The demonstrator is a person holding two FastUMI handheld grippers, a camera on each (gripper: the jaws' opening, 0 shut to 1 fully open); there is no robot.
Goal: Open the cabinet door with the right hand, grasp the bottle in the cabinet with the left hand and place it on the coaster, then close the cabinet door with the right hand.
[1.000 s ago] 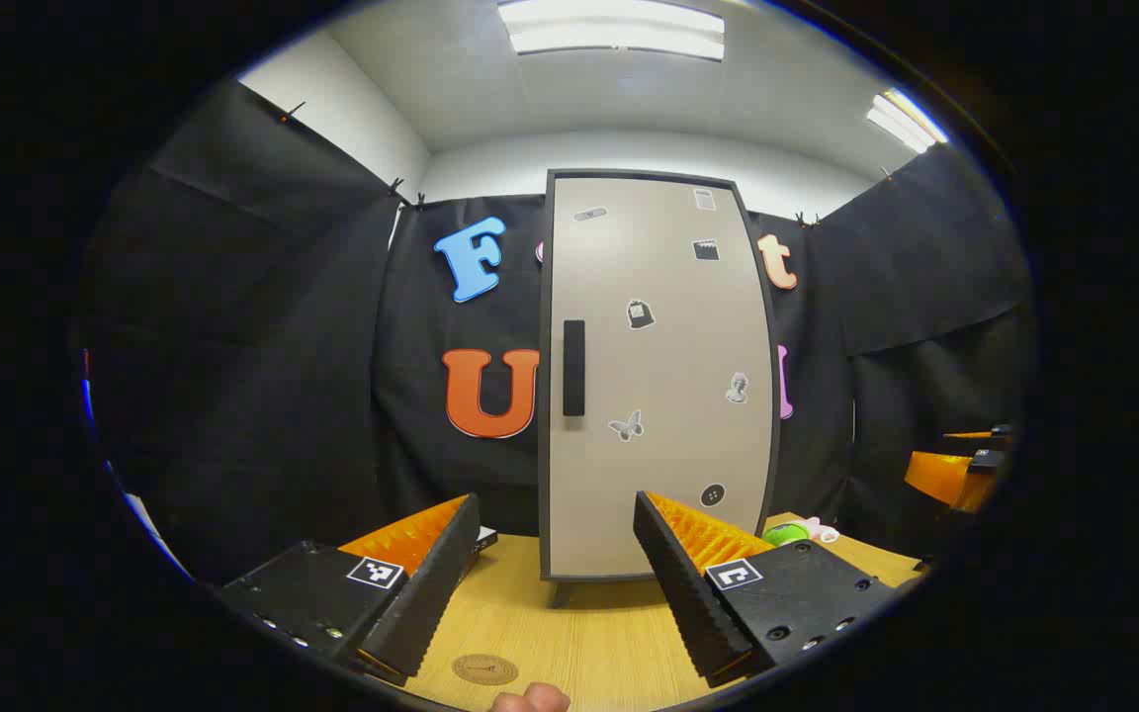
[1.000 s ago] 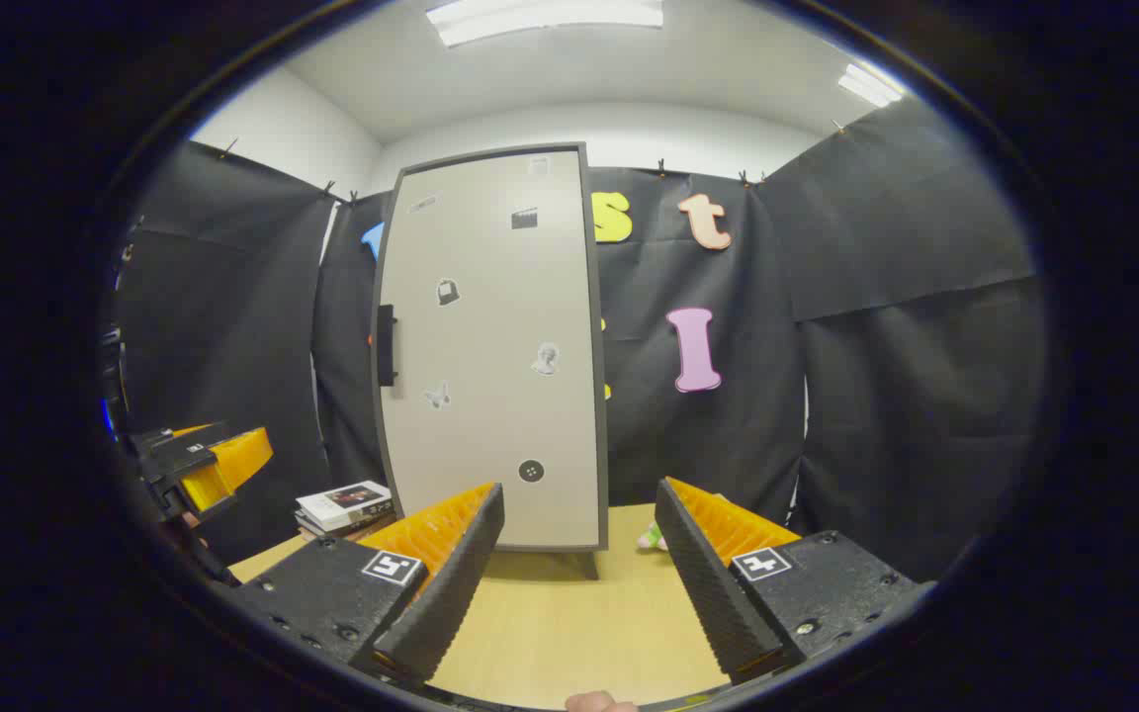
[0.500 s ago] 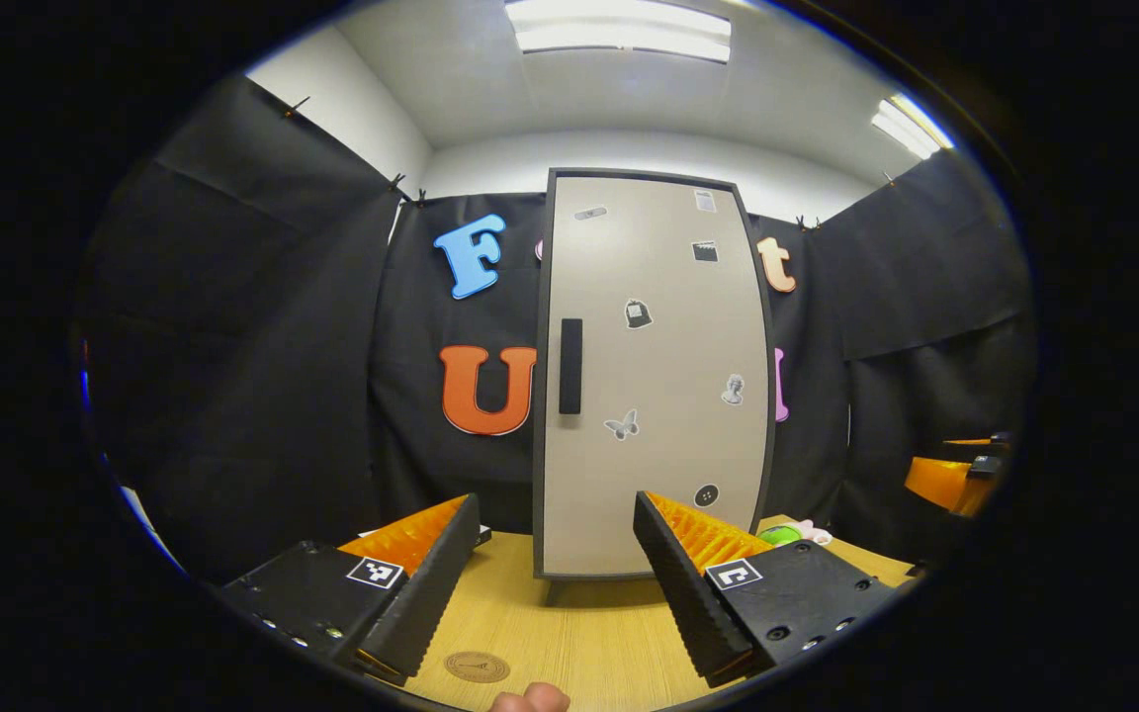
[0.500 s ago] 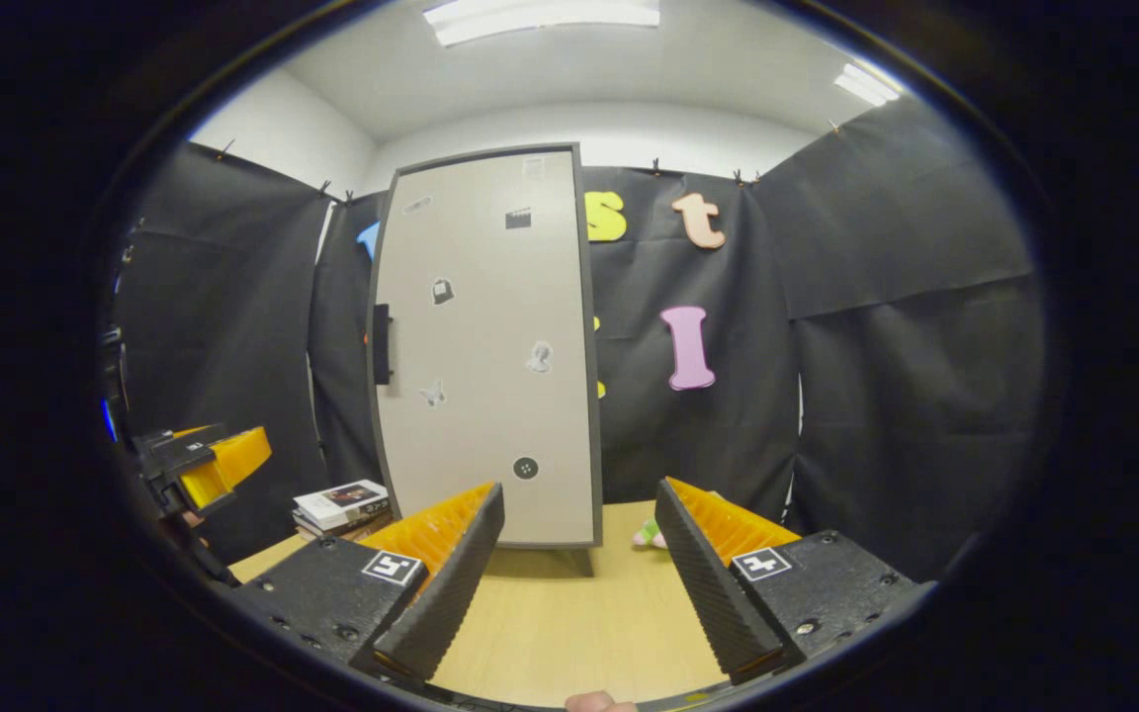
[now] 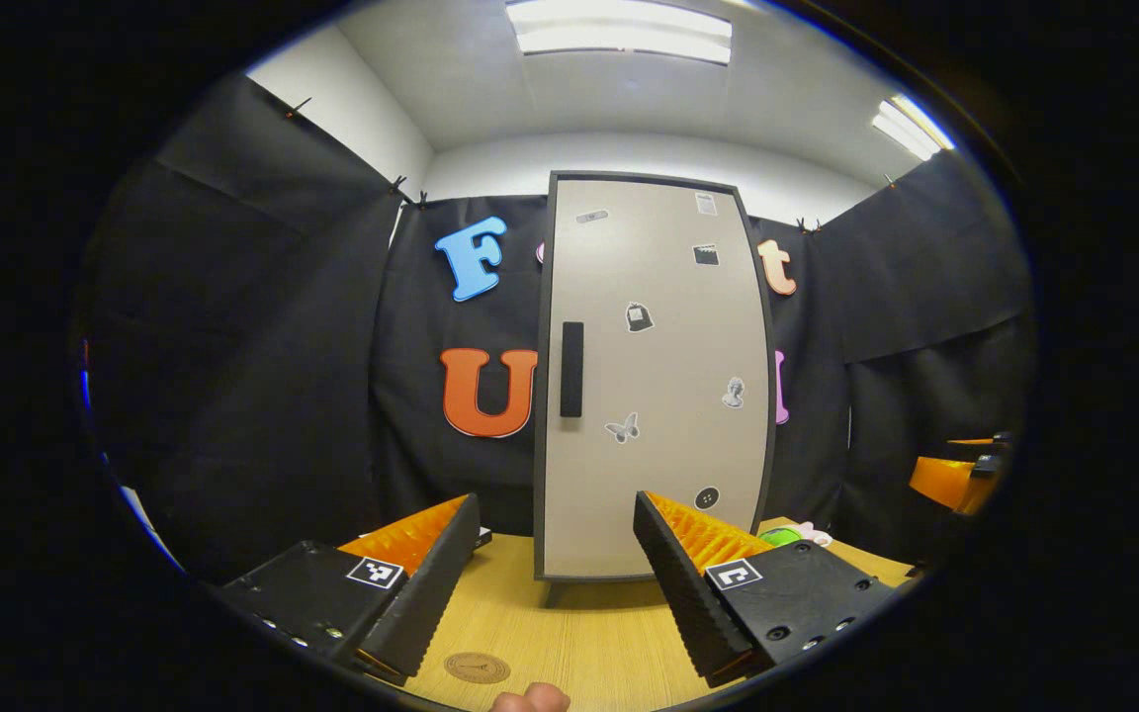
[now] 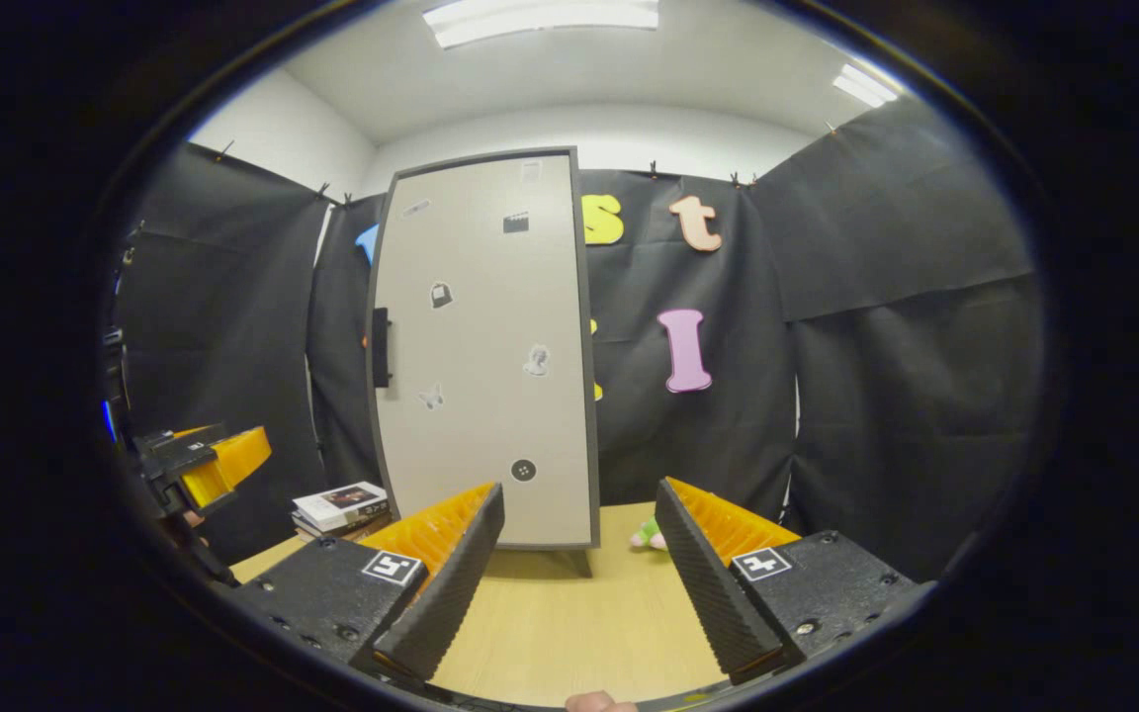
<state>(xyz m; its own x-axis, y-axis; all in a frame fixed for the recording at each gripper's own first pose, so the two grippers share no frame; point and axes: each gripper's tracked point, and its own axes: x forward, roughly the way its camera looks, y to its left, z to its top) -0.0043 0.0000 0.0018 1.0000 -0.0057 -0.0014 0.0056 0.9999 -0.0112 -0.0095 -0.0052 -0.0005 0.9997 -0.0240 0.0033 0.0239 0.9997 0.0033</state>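
Observation:
A tall beige cabinet (image 5: 654, 396) (image 6: 485, 376) with a dark frame stands at the back of the wooden table, its door closed. Small stickers dot the door, and a black vertical handle (image 5: 571, 369) (image 6: 381, 347) sits at its left edge. The bottle is hidden behind the door. A round brown coaster (image 5: 477, 667) lies on the table near the front, between my left gripper's fingers. My left gripper (image 5: 558, 583) is open and empty, well short of the cabinet. My right gripper (image 6: 579, 583) is open and empty too, facing the cabinet's right side.
A stack of books (image 6: 342, 506) lies on the table left of the cabinet. A small green and pink toy (image 5: 792, 535) (image 6: 647, 537) sits by the cabinet's right foot. The other gripper shows at the edge of each view (image 5: 955, 475) (image 6: 204, 465).
Both views have drifted slightly, so the cabinet sits a little further left in each. Both grippers stay open and the door stays closed.

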